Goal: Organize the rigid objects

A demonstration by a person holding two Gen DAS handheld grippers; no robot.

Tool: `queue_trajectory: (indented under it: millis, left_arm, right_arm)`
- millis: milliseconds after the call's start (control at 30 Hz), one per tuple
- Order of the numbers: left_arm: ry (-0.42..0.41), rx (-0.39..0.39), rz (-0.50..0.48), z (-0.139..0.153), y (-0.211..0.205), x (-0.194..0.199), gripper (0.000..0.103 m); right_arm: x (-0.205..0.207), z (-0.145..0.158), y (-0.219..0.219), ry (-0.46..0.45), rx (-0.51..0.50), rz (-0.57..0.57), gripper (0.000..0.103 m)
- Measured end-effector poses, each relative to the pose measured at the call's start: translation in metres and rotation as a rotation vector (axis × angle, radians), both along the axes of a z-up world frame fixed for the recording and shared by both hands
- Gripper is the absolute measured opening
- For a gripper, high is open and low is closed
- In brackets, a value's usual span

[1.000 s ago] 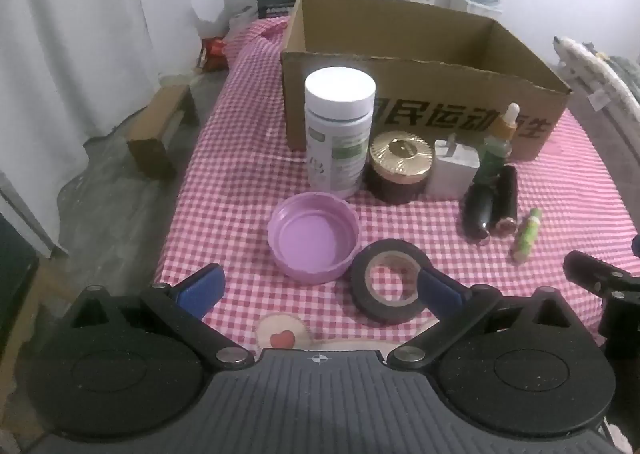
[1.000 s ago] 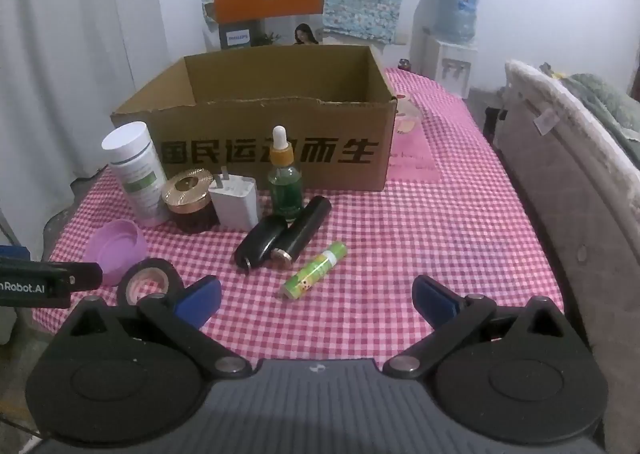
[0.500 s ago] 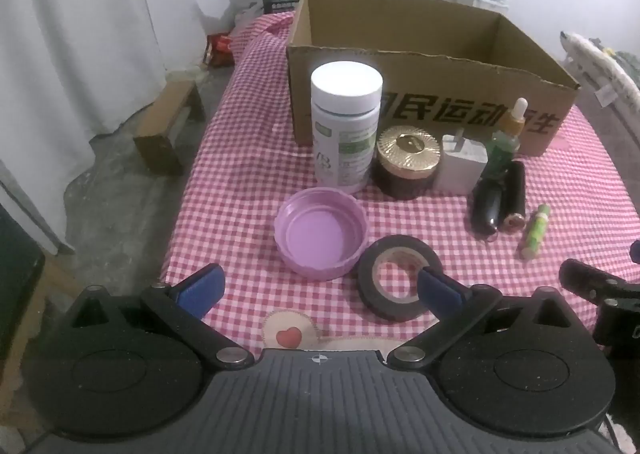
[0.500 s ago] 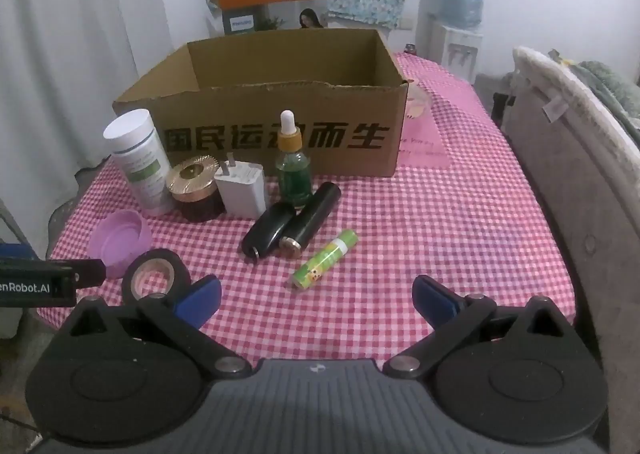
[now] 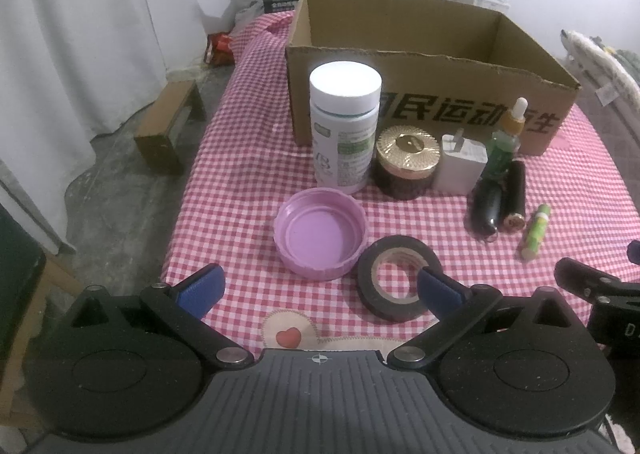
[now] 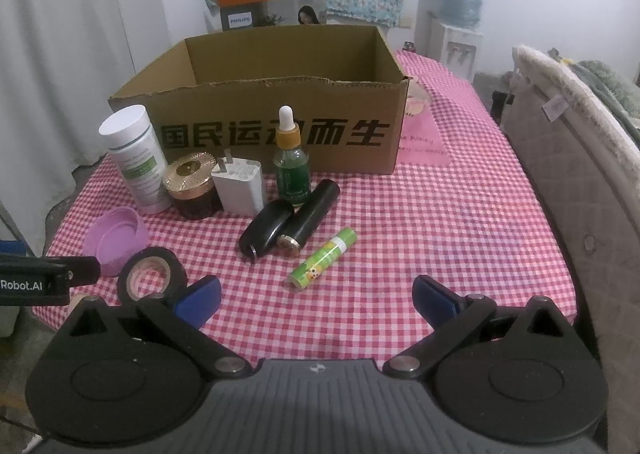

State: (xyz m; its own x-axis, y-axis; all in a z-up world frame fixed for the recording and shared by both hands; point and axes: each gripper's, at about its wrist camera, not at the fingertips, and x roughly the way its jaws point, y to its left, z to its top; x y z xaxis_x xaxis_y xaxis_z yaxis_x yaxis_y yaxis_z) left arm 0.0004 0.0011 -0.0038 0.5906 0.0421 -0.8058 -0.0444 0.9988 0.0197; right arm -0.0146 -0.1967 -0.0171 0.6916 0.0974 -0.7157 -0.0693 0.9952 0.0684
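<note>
While both grippers hang over the near edge of the red-and-white checked tablecloth [image 6: 460, 214], we see the left gripper [image 5: 320, 290] with its blue-padded jaws spread wide and holding nothing, and the right gripper [image 6: 316, 296] just as wide and just as empty.

We take the open brown cardboard box [image 6: 276, 126] as our landmark. Farthest in front of it, nearest to us, lies the black roll of electrical tape [image 5: 394, 284], flat on the cloth just ahead of the left gripper's right finger. Touching or almost touching it, slightly closer to the box, sits the upturned purple plastic lid [image 5: 320, 240]. Off to the right, the green cylindrical glue stick [image 6: 323, 257] lies on its side, and a step nearer the box lie the black oval case [image 6: 266, 228] and the black tube with a gold end [image 6: 310, 216], side by side.

Right against the box's front wall stand, left to right, the white pill bottle with a green label [image 5: 345, 126], the dark jar with a gold lid [image 5: 407, 162], the white wall charger [image 5: 460, 168] and the green glass dropper bottle [image 6: 291, 162].
</note>
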Motion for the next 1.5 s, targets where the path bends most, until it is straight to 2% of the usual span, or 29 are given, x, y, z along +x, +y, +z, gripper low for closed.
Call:
queue_trajectory:
  millis: [1500]
  left_arm:
    - [0.025,0.009,0.009,-0.003,0.003,0.008,0.103]
  right_arm:
    - [0.009,-0.004,0.015,0.019,-0.021,0.035,0.103]
